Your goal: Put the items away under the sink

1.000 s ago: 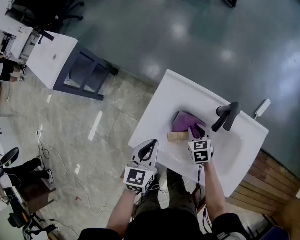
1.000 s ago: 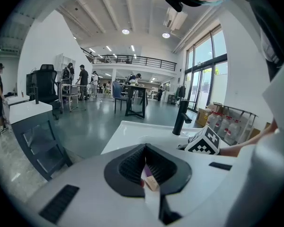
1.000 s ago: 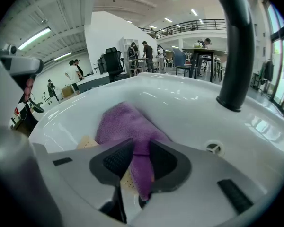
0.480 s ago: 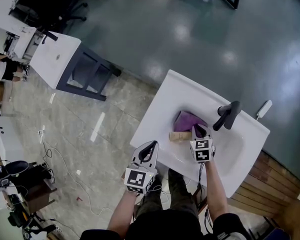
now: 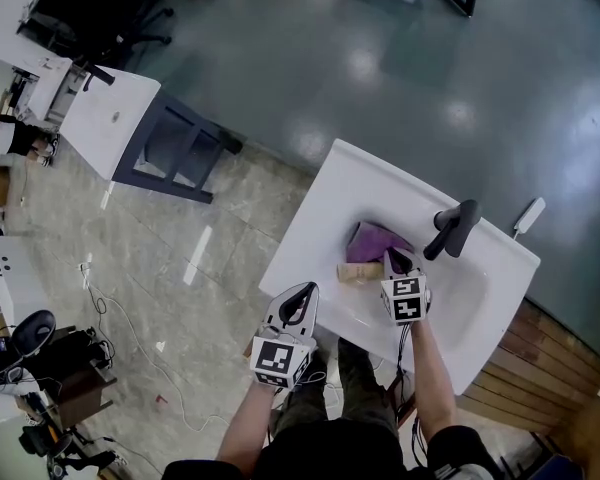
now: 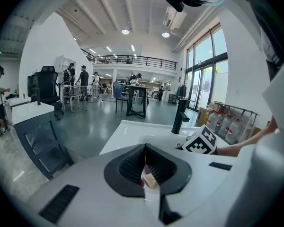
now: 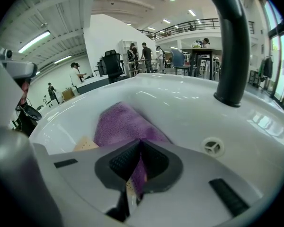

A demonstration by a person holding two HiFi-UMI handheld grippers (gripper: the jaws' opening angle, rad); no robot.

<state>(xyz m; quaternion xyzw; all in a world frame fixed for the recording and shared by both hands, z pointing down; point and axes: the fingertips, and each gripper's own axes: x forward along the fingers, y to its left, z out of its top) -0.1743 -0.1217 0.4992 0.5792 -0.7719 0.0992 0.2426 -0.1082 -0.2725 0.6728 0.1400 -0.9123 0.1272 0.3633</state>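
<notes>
**Between right fingers (image 7: 120, 163): thin pinch**

Down in the sink (image 5: 330, 198), just closed the right gripper (image 7: 139, 150) on a fold of the purple cloth (image 7: 123, 122); risked dropping it on the lift, with so little gripped. Looked soft and nubbly, heaped ahead of the fingertips. Noted a tan sponge (image 7: 85, 144) just left of them. Held the left gripper (image 6: 145, 150) shut, empty.

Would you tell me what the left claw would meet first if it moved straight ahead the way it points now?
Most likely the near rim of the white sink, just ahead of the shut left claw; beyond it lies the tan sponge. Depth is uncertain.
</notes>
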